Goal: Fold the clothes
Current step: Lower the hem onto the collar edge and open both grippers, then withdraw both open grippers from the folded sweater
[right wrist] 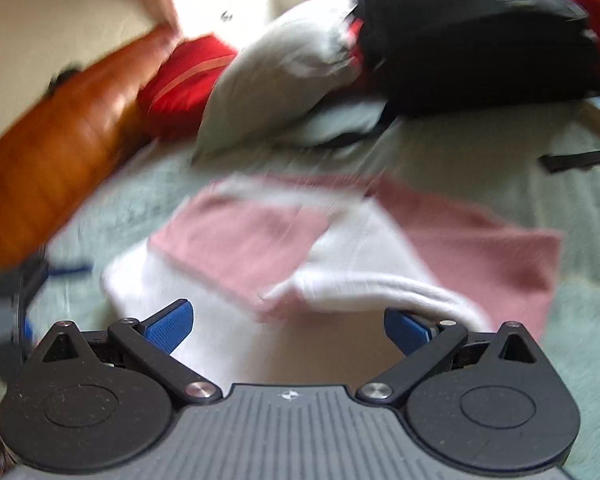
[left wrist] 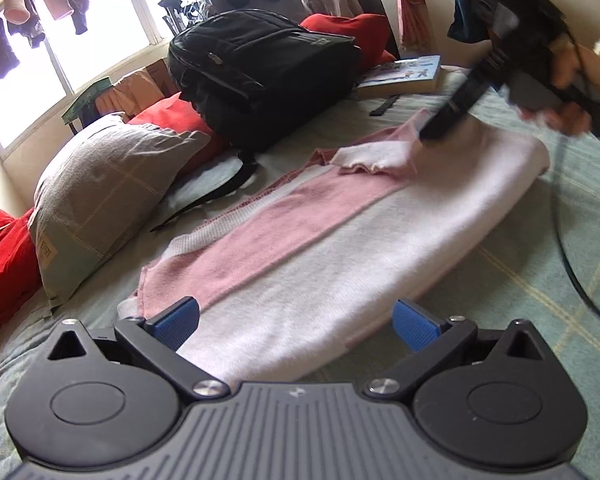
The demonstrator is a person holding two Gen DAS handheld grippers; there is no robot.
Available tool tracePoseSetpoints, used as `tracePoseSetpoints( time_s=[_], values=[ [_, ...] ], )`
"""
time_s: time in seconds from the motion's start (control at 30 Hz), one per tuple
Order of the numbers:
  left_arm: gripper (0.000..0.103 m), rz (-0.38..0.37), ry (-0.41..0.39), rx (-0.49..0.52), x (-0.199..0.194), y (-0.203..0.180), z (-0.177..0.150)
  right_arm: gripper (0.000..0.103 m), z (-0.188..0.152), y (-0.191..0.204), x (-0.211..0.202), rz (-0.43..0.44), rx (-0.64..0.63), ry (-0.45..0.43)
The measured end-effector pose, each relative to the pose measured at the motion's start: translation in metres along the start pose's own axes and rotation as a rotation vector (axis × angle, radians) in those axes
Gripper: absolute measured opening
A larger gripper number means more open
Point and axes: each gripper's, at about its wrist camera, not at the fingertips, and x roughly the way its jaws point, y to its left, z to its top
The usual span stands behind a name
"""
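A pink and white sweater [left wrist: 300, 240] lies lengthwise on the pale green bed sheet [left wrist: 540, 288], folded into a long strip. A white cuff [left wrist: 372, 156] rests on top near the far end. My left gripper [left wrist: 296, 324] is open just above the sweater's near end, with nothing between its blue pads [left wrist: 176, 322]. A hand [left wrist: 572, 80] holds my right gripper [left wrist: 432, 132], whose tip is down at the sweater's far end. In the blurred right wrist view the right gripper [right wrist: 287, 326] is open over the sweater [right wrist: 240, 236], a white fold [right wrist: 372, 284] just ahead of it.
A black backpack [left wrist: 260, 72], a grey pillow [left wrist: 108, 184] and red bedding [left wrist: 4, 264] crowd the bed's left side. A book [left wrist: 404, 74] lies beyond the sweater. A black cable [left wrist: 568, 240] runs down the right. An orange wooden headboard [right wrist: 52, 152] stands at the left.
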Motion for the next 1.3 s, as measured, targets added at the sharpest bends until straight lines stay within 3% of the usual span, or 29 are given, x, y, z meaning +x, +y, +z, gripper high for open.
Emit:
tracePoseSetpoints(
  time_s=[0.13,0.27,0.57,0.73,0.87,0.97,1.07,1.17,1.3],
  values=[
    [0.102,0.005,0.009,0.005,0.001,0.000,-0.001,0.103,0.007,-0.034,-0.014,-0.104,0.115,-0.078],
    [0.102,0.010,0.002,-0.012,0.002,0.005,0.000,0.103,0.002,-0.050,-0.029,-0.116,0.208,-0.123],
    [0.102,-0.003,-0.021,-0.079,0.031,0.037,0.003,0.103,-0.032,0.006,-0.042,-0.063,0.038,-0.090],
    [0.102,-0.062,0.093,-0.202,0.055,0.062,-0.022,0.103,-0.061,0.025,-0.032,-0.061,-0.016,-0.024],
    [0.102,-0.152,0.153,-0.333,0.050,0.074,-0.057,0.103,-0.072,0.027,-0.035,-0.084,-0.023,-0.012],
    [0.102,-0.140,0.157,-0.273,0.035,0.067,-0.061,0.103,-0.077,0.027,-0.039,-0.090,-0.021,-0.013],
    [0.102,-0.147,0.122,-0.283,0.021,0.075,-0.049,0.103,-0.080,0.028,-0.044,-0.095,-0.021,-0.021],
    [0.102,-0.134,0.056,-0.403,0.014,0.102,-0.039,0.103,-0.079,0.032,-0.045,-0.093,-0.023,-0.033],
    [0.100,-0.147,0.027,-0.603,0.022,0.139,-0.046,0.103,-0.078,0.035,-0.047,-0.085,-0.019,-0.044]
  ],
)
